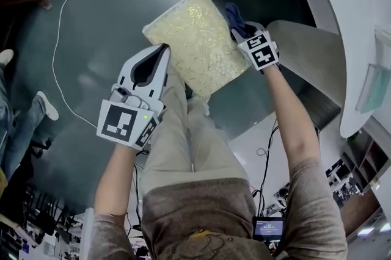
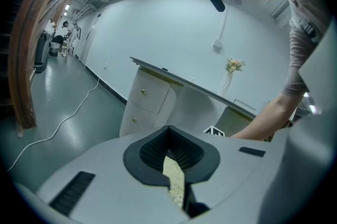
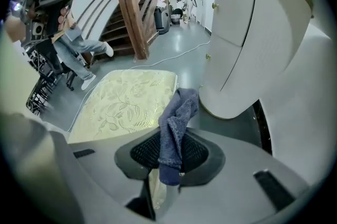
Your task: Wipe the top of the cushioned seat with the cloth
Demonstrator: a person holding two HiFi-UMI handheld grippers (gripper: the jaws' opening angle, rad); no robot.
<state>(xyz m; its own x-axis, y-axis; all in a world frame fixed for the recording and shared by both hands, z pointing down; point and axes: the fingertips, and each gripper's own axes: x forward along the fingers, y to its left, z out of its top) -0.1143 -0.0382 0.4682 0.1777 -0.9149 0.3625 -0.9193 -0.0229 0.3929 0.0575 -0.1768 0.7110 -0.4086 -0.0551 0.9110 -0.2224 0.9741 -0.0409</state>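
L gripper (image 1: 162,52) pinches seat cushion (image 1: 197,39) edge; R gripper (image 1: 242,33) clamps blue cloth (image 1: 233,16).

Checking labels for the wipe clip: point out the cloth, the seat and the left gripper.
cloth (image 3: 175,131): right gripper view, middle of the fold.
seat (image 1: 195,39): head view, centre of patterned top.
left gripper (image 1: 164,51): head view, where its tips meet.

Sheeny cream-gold brocade on the cushioned seat (image 1: 195,39), nubby blue terry cloth (image 3: 176,123), glossy grey floor (image 1: 104,14).
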